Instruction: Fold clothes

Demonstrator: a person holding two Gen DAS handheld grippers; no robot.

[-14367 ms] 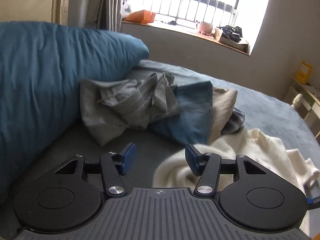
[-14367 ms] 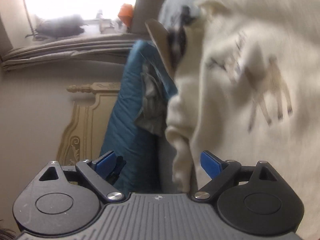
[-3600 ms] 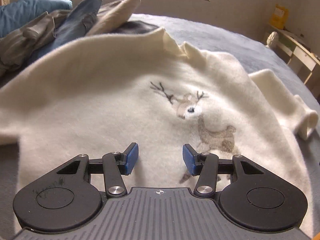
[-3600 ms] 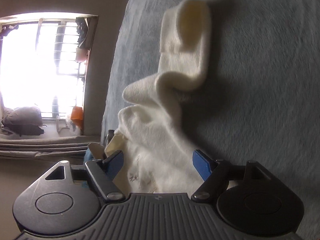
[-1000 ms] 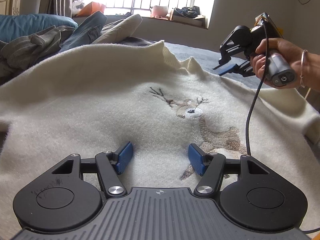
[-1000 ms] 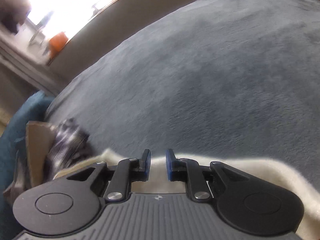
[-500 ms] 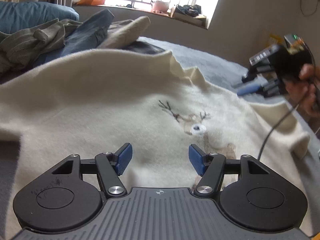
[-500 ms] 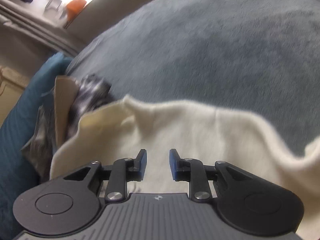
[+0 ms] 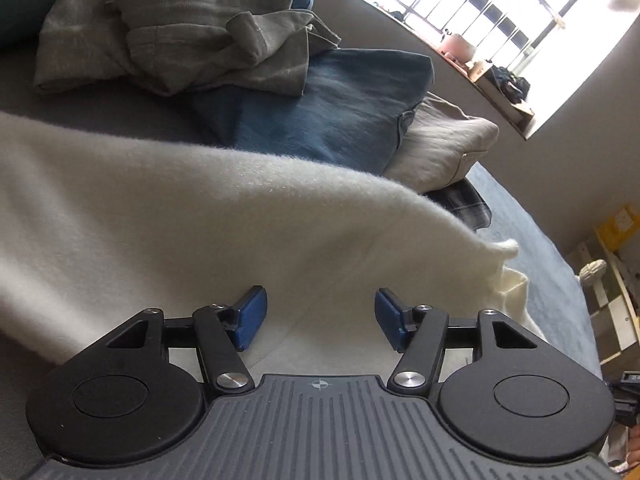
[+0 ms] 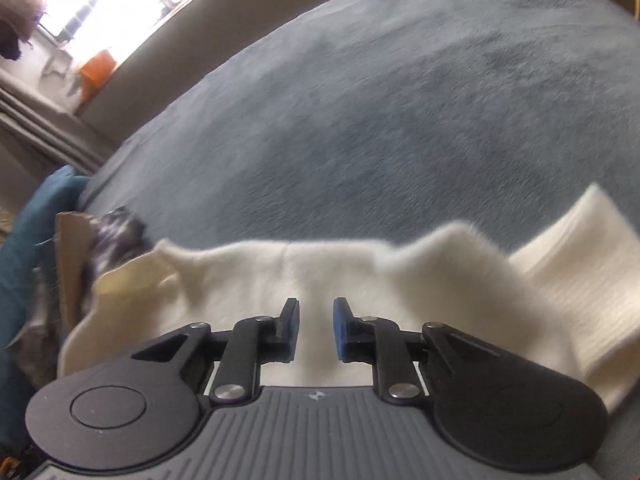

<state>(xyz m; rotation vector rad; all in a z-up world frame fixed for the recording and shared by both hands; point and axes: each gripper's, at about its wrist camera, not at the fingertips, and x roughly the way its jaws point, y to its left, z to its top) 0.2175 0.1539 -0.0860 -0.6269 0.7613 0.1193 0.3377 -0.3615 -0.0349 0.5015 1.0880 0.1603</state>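
Left gripper [image 9: 318, 318] jaws wide, nothing gripped — cream sweater [image 9: 200, 216] spread flat on bed [image 10: 400, 100] just ahead, beneath them. Right gripper [image 10: 316, 330] jaws narrow, closing, empty; neckline edge ahead. Likely lining up for first fold.

Both wrist cameras hang close above the bed [image 10: 400, 100], angled down; each catches the cream sweater [image 9: 200, 216] [image 10: 280, 276]; the left one faces the window [image 9: 480, 12].

A cream, fuzzy sweater [image 9: 208, 216] lies spread on the grey-blue bed [image 10: 400, 112], its ribbed cuff [image 10: 576, 248] folded to one side. Behind it sit crumpled grey garments [image 9: 180, 40], folded jeans [image 9: 336, 104] and a beige piece [image 9: 444, 148].
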